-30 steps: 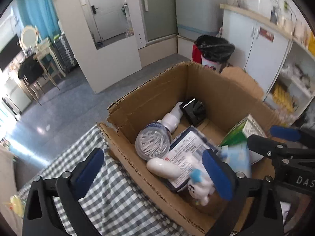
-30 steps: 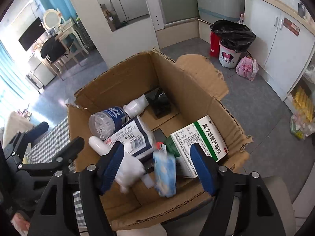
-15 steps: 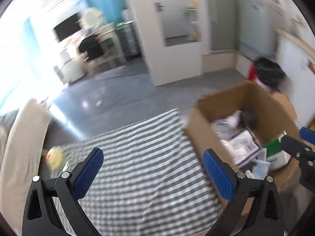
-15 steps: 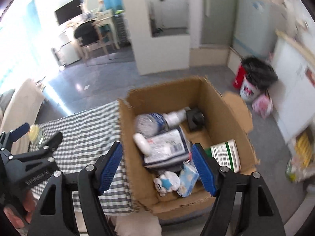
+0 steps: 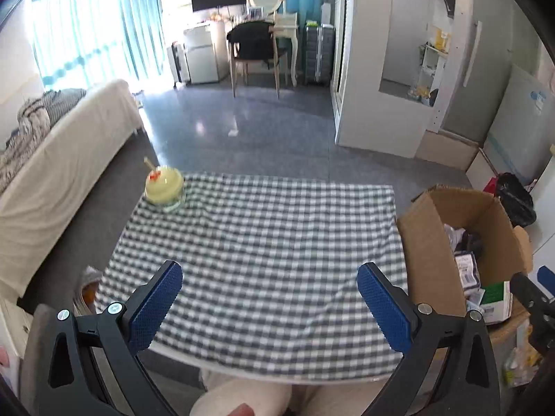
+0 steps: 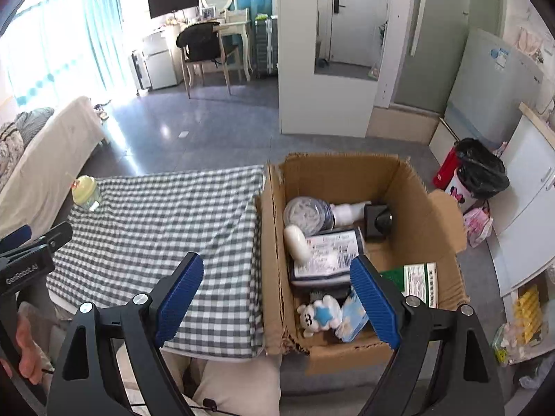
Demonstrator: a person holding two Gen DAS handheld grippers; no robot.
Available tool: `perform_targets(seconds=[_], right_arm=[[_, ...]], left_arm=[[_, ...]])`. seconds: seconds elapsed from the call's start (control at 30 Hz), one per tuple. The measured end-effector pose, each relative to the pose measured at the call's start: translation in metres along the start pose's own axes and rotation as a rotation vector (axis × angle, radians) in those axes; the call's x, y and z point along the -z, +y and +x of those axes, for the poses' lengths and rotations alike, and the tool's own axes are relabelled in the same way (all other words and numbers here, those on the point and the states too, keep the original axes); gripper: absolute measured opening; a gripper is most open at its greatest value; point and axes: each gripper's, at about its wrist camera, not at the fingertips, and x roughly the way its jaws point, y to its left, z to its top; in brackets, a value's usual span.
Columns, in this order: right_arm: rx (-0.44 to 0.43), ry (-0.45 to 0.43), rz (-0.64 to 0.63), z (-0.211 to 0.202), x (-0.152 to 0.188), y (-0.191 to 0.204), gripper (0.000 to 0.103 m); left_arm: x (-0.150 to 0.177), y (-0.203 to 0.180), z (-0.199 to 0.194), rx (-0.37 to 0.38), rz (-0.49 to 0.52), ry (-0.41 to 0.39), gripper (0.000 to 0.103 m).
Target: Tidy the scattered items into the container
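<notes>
Left gripper (image 5: 269, 306) wide open, empty, above the checked cloth (image 5: 263, 242). Right gripper (image 6: 277, 300) also wide open, empty, above the table edge beside the box (image 6: 440, 215). Box holds a toy bear (image 6: 321, 315), a white bottle (image 6: 300, 241), packets and a green carton (image 6: 418, 282). A yellow cup (image 5: 164, 184) stands alone at the cloth's far left corner.

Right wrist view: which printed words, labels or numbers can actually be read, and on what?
"GenRobot.AI": on the left gripper body.
White label on the dark packet: print too small to read.
Green-and-white box: characters too blurred to read.
Sticker on the fridge: unreadable.
</notes>
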Motion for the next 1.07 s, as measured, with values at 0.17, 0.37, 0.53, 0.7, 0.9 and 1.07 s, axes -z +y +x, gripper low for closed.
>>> perform_targets(seconds=[0.17, 0.37, 0.53, 0.7, 0.9, 1.07], right_arm=[[0.018, 0.016, 0.011, 0.003, 0.001, -0.001, 0.087], [0.026, 0.008, 0.030, -0.002, 0.000, -0.006, 0.087], [0.027, 0.009, 0.031, -0.003, -0.001, -0.007, 0.087], [0.027, 0.008, 0.021, -0.004, 0.000, -0.004, 0.087], [0.035, 0.018, 0.035, -0.001, 0.002, -0.007, 0.087], [0.038, 0.021, 0.053, 0.000, 0.003, -0.013, 0.087]], left_arm=[[0.007, 0.000, -0.002, -0.012, 0.038, 0.006, 0.103], [0.005, 0.000, -0.006, -0.007, 0.044, -0.007, 0.103], [0.005, 0.001, -0.005, -0.011, 0.054, 0.001, 0.103], [0.003, 0.000, -0.002, -0.006, 0.053, 0.011, 0.103], [0.003, 0.002, 0.002, 0.013, 0.054, 0.007, 0.103], [0.004, 0.001, -0.001, 0.011, 0.057, -0.024, 0.103]])
